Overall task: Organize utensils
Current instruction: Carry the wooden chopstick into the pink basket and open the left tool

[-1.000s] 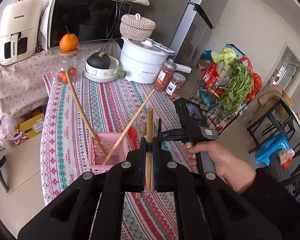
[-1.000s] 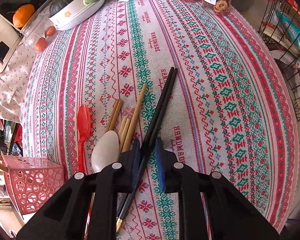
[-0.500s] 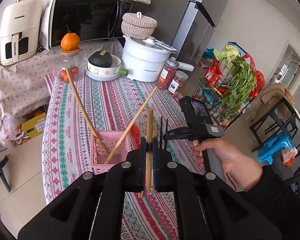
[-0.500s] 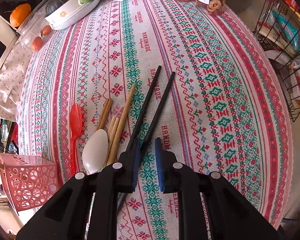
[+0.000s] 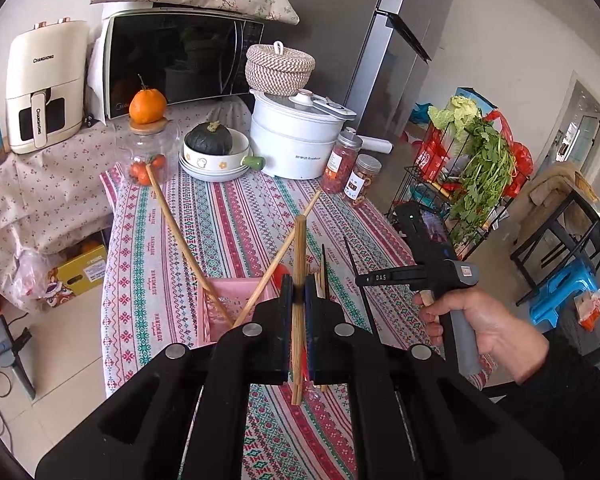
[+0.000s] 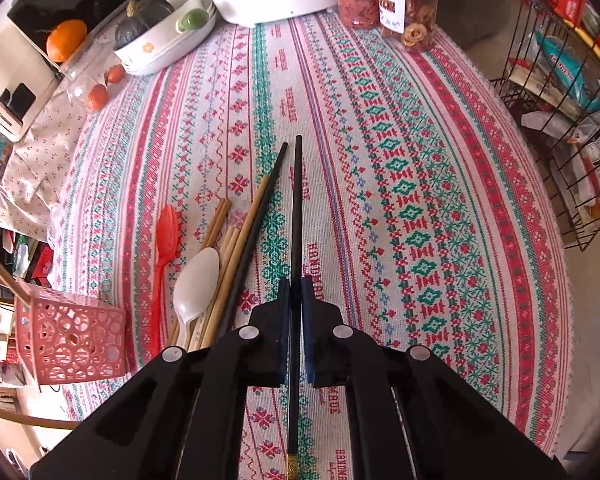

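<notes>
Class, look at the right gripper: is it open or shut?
Shut. The right gripper has its jaws closed on a black chopstick, leaving no gap beside it.

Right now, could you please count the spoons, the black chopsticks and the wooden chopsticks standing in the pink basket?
Spoons: 2, a red spoon and a white spoon.
Black chopsticks: 2, one in the right tongs, one lying loose.
Wooden chopsticks in the pink basket: 2.
Total: 6.
</notes>
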Motion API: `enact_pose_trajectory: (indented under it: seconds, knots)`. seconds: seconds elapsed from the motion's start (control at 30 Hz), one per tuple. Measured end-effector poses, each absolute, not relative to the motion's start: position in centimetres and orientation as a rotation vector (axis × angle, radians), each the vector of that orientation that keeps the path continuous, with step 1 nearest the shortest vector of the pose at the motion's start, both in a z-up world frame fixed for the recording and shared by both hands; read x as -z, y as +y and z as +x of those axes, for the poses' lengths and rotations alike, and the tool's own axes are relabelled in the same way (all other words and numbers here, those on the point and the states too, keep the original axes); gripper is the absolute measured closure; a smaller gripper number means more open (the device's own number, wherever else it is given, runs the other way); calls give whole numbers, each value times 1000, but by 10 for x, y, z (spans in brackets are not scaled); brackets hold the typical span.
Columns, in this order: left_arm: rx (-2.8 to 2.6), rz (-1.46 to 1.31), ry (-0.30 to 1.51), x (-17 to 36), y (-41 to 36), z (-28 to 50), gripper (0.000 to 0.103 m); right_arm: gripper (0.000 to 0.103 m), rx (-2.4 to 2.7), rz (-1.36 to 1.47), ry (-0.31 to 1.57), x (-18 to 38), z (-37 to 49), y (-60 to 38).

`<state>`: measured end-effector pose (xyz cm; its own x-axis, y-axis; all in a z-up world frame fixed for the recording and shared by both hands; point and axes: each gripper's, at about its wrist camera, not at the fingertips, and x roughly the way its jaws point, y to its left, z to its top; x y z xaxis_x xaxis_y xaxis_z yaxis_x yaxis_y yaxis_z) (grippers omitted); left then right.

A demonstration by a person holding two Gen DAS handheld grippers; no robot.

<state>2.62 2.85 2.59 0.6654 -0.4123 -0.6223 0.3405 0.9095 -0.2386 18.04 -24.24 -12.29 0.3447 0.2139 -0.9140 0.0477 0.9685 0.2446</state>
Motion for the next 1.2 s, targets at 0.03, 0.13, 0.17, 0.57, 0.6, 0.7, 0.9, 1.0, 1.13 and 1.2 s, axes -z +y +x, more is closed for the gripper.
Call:
enact_pose_trajectory:
  seconds: [0.03, 0.13, 0.17, 0.57, 0.6, 0.7, 0.9, 1.0, 1.13, 1.2]
  knots:
    - [425, -110, 711, -30, 31, 24, 98, 97, -119, 248, 1183, 111, 175, -246]
    - [420, -138, 661, -42, 38, 17, 98, 97, -147, 244, 1073, 75, 152, -255]
    - [417, -148, 641, -47, 41, 15, 98, 97, -157, 241, 1037, 64, 144, -257]
    - [279, -219, 390, -89, 76, -4, 98, 98, -280, 235, 715, -33, 73, -255]
    - [271, -214, 391, -87, 77, -1, 98, 98, -288, 229, 706, -37, 71, -252]
    - [250, -180, 408, -77, 76, 8, 98, 98, -321, 218, 692, -44, 66, -242]
    - [206, -101, 512, -46, 66, 37, 98, 98, -380, 201, 680, -52, 60, -223]
    - [198, -80, 544, -34, 62, 50, 98, 98, -408, 198, 672, -56, 57, -215]
    - [210, -70, 573, -23, 59, 63, 97, 98, -451, 199, 658, -62, 51, -205]
    - [216, -62, 596, -18, 56, 67, 97, 98, -472, 204, 652, -65, 50, -200]
